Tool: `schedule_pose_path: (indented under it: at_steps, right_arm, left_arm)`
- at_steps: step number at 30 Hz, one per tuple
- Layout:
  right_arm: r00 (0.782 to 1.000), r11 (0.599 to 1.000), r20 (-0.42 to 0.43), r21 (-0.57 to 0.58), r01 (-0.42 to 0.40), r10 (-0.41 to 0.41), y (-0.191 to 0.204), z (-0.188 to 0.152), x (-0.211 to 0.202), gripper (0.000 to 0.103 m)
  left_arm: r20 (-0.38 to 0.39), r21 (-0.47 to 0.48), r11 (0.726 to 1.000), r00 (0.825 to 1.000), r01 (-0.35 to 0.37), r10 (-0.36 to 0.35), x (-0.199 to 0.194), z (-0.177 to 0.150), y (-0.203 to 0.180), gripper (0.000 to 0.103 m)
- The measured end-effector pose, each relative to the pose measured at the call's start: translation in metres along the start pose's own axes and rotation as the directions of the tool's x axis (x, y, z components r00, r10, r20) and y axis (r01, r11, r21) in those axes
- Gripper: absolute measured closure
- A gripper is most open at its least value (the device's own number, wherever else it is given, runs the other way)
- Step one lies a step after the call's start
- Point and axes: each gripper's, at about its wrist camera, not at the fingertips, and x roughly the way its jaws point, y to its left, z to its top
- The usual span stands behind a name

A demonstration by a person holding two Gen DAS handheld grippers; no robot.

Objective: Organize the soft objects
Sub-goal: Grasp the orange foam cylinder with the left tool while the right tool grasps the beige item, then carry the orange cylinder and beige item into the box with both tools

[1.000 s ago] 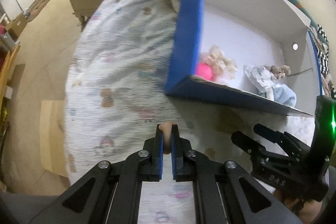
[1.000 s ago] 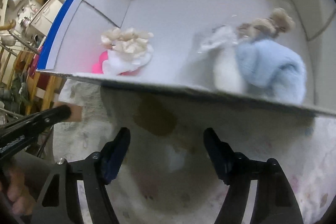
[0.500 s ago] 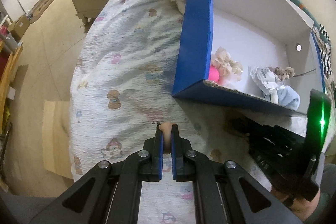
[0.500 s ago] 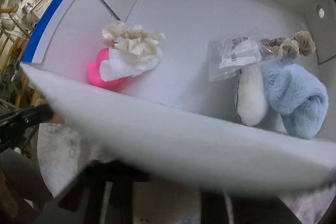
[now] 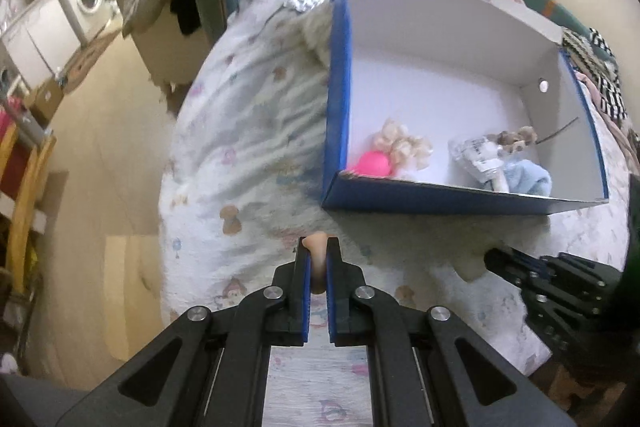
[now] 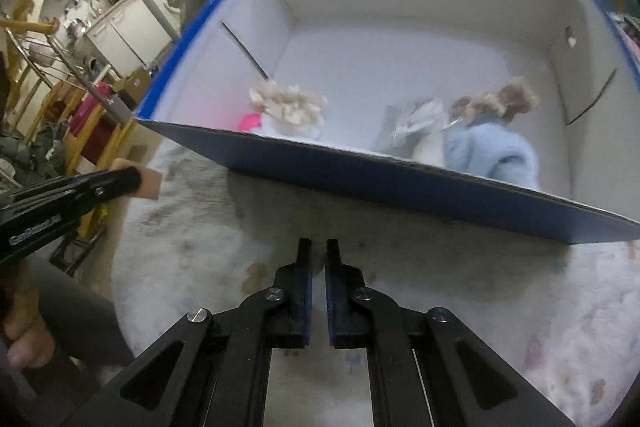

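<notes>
The left gripper point(image 5: 316, 263) was clamped on one small peach-coloured soft piece point(image 5: 316, 247) above the printed bedspread point(image 5: 248, 131). One blue box point(image 5: 336, 99) sat on the bedspread, holding one pink item point(image 5: 370, 163), one cream ruffled scrunchie point(image 5: 404, 147), one plastic packet point(image 5: 476, 155) and one pale-blue fluffy item point(image 5: 528, 179). The right gripper point(image 6: 316, 259) was clenched, empty.
</notes>
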Motion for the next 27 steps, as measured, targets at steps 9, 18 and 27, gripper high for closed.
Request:
schedule_pose_path:
  at_steps: [9,18,27]
  right_arm:
    - [0.984,0.999,0.172,-0.031,0.044,-0.038,-0.024,-0.001,-0.088,0.096]
    - [0.953,0.998,0.298,0.019,0.059,-0.062,-0.049,0.019,-0.134,0.096]
    - [0.938,0.996,0.336,0.006,0.09,-0.086,-0.063,0.048,-0.134,0.096]
  left_arm:
    - [0.14,0.011,1.0,0.99,0.02,-0.021,-0.047,-0.002,-0.005,0.097]
    - [0.29,0.085,0.996,0.956,0.013,-0.037,-0.087,0.013,-0.031,0.097]
    - [0.321,0.15,0.989,0.945,0.009,-0.058,-0.094,0.046,-0.055,0.097]
